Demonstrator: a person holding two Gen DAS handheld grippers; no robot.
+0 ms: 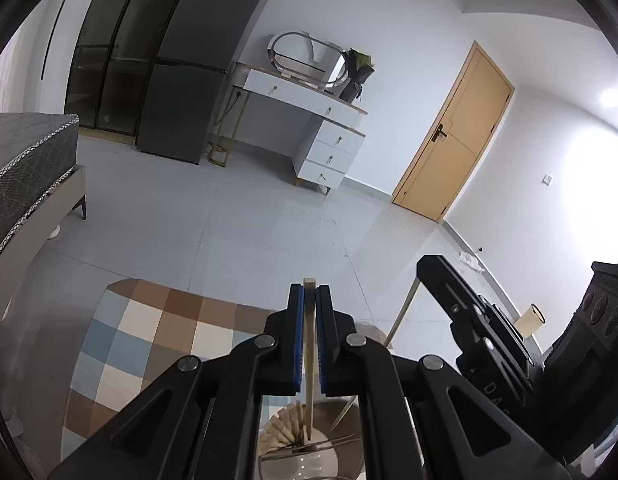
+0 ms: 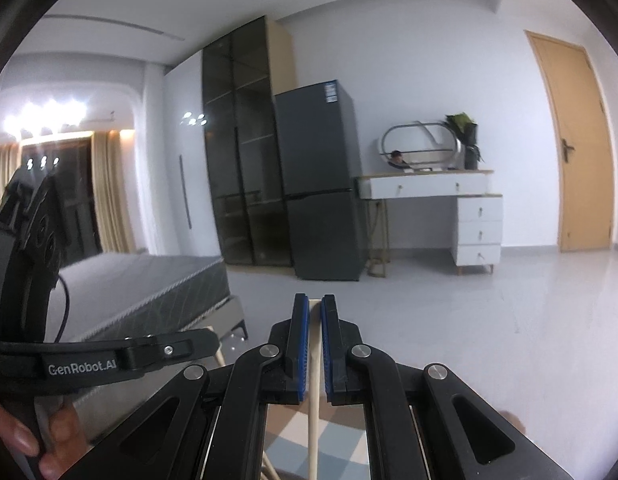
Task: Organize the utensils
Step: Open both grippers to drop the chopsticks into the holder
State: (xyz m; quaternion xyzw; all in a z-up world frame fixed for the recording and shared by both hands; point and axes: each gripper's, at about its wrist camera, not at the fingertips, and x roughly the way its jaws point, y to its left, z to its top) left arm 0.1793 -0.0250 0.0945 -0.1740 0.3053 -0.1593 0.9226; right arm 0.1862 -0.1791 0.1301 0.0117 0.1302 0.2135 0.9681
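Observation:
My left gripper [image 1: 310, 292] is shut on a thin wooden stick, a chopstick [image 1: 309, 360], held upright with its lower end down in a round holder [image 1: 305, 436] that holds several more utensils. My right gripper [image 2: 315, 304] is shut on a pale wooden utensil handle [image 2: 313, 400], also held upright. The right gripper's body shows in the left wrist view [image 1: 469, 312], with a pale stick [image 1: 401, 312] slanting below it. The left gripper's body shows at the left of the right wrist view [image 2: 89, 360].
A checkered rug [image 1: 149, 340] lies on the grey tiled floor. A bed [image 2: 141, 288] stands at the left, a dark fridge [image 2: 321, 180] and glass cabinet [image 2: 245, 160] at the back, a white dressing table [image 2: 449, 200] beside them, a wooden door [image 2: 577, 140] at the right.

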